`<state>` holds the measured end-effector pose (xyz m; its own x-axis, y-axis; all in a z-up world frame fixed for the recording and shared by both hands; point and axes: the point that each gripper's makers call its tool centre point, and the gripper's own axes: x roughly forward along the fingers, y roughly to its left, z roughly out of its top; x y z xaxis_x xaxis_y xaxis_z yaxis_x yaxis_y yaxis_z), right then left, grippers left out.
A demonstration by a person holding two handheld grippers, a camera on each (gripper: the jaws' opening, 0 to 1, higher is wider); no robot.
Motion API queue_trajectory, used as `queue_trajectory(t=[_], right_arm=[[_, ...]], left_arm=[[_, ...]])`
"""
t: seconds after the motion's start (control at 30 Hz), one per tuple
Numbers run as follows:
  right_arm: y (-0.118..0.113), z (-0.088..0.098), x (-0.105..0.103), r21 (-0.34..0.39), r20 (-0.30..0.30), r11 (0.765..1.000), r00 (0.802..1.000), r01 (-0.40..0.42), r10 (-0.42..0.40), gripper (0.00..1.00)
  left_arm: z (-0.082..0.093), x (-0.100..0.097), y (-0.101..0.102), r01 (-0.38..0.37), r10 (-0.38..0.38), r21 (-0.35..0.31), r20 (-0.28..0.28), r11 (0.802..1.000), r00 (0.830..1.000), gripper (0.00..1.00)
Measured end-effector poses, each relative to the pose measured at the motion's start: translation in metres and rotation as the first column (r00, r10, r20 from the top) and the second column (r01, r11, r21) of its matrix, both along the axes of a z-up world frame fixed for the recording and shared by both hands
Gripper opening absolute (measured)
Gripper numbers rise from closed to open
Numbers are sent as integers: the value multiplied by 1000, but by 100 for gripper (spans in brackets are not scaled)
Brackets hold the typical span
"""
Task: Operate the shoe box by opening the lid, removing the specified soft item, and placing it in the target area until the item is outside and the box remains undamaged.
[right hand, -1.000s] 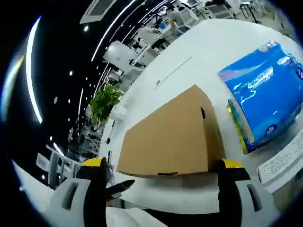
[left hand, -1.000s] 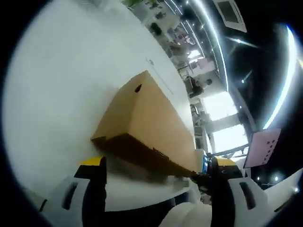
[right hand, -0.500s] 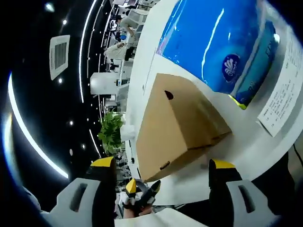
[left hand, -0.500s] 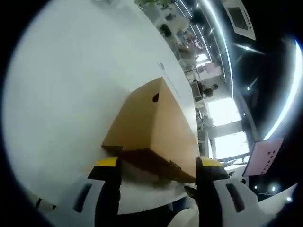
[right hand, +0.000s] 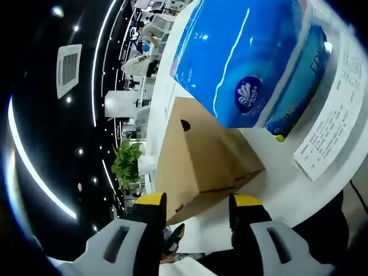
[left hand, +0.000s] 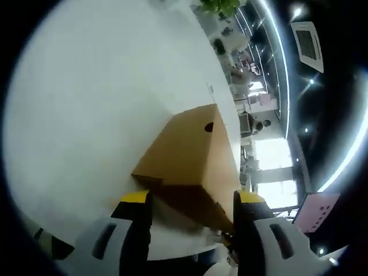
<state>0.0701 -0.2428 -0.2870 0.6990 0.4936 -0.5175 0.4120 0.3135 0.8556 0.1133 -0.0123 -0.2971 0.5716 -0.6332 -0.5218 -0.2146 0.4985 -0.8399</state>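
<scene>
So the box [left hand: 187,155] sits closed on the white surface [left hand: 86,103], lid down, one corner aimed at the left tongs [left hand: 187,201]. Those are spread, with a jaw either side of the near bottom corner, not gripping anything as far as I can tell. In the right gripper view the right tongs [right hand: 192,201] are spread too, parked at the 6 o'clock edge of the box [right hand: 201,155], close to the lid seam but I can't say they're touching.

The soft item itself isn't visible, presumably inside. There's a blue pack [right hand: 253,63] at 1 o'clock, right against the far end of the box, and a printed sheet [right hand: 330,132] at 3 o'clock.

What worries me:

1. Both tongs are coming in at corners. Cardboard corners crush easily, so a hard pinch there dents the box, which fails the "undamaged" bit.
2. If 1 side lifts the lid while the other isn't holding the base, the whole box probably just tips or slides on that slick surface.
3. The blue pack crowds the far end, so a lid swinging that way could jam on it or shove it.
4. The box looks near the surface edge, so any push toward the person could send it off.
</scene>
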Motion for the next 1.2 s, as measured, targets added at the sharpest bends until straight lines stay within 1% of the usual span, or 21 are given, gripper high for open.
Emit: queue_trajectory(t=[0.03, 0.07, 0.1, 0.2, 0.23, 0.27, 0.3, 0.33, 0.43, 0.5, 0.6, 0.63, 0.67, 0.7, 0.77, 0.8, 0.83, 0.9, 0.93, 1.1, 1.2], right_arm=[[0, 0, 1, 7, 4, 1000, 1000, 6, -6, 43], [0, 2, 1, 18, 8, 1000, 1000, 21, -21, 42], [-1, 2, 1, 16, 4, 999, 1000, 30, -30, 41], [-3, -1, -2, 1, 3, 999, 999, 34, -34, 35], [-5, -3, -3, -22, 4, 999, 1000, 29, -29, 33], [-6, -4, -4, -45, 7, 999, 1000, 15, -14, 33], [-7, -6, -3, -68, 15, 998, 1000, 12, -11, 33], [-6, -4, -2, -55, 19, 998, 1000, 18, -17, 33], [-8, -8, 0, -40, 10, 998, 999, 42, -42, 33], [-7, -7, 0, -31, 14, 998, 998, 55, -54, 32], [-6, -5, 0, -19, 7, 998, 998, 64, -64, 32], [-5, -2, 1, -36, 14, 998, 998, 57, -57, 32], [-5, 0, 0, -79, 32, 997, 999, 21, -19, 32], [-6, 0, 2, -84, 36, 996, 999, 23, -20, 32], [-6, -2, 3, -48, 22, 998, 999, 50, -48, 32], [-6, -3, 3, -41, 20, 998, 998, 52, -51, 31], [-8, -5, 3, -27, 21, 997, 997, 68, -68, 31], [-7, -8, 3, -13, 6, 997, 997, 80, -80, 29], [-6, -8, 3, -8, 9, 997, 997, 80, -80, 28], [-7, -9, 2, -21, 16, 997, 997, 73, -73, 28], [-6, -9, 1, -29, 10, 997, 998, 70, -69, 28]], left_arm=[[1, 1, 0, 30, -31, 50, 29, 998, 999, 57], [2, 2, 0, 47, -51, 80, 50, 996, 997, 56], [4, 3, -1, 42, -47, 82, 56, 996, 997, 55], [6, 6, 0, 4, -5, 34, 34, 999, 999, 52], [4, 7, 1, -9, 9, 26, 25, 1000, 1000, 52], [3, 7, 1, -5, 4, 24, 31, 1000, 999, 51], [6, 8, -3, 16, -17, 6, 57, 1000, 998, 50], [3, 7, -1, 19, -20, 21, 48, 1000, 999, 49], [2, 5, -2, 15, -15, 3, 39, 1000, 999, 44], [1, 5, 0, 11, -12, 12, 41, 1000, 999, 42], [2, 6, -1, 9, -9, 3, 52, 1000, 999, 43], [2, 5, -1, 14, -14, 7, 48, 1000, 999, 43], [4, 6, 0, 7, -8, 9, 53, 1000, 999, 43], [5, 7, 1, -4, 4, 0, 55, 1000, 998, 43], [2, 7, 3, -25, 26, -15, 47, 1000, 999, 40], [1, 8, 3, -29, 30, -19, 46, 999, 998, 38], [-2, 8, 5, -37, 37, -22, 42, 999, 998, 39], [-3, 9, 5, -52, 53, -30, 45, 998, 998, 38], [-4, 9, 5, -47, 48, -21, 41, 999, 998, 38], [-5, 7, 5, -57, 57, -13, 49, 998, 997, 38], [-5, 7, 5, -58, 59, -15, 46, 998, 997, 37]])
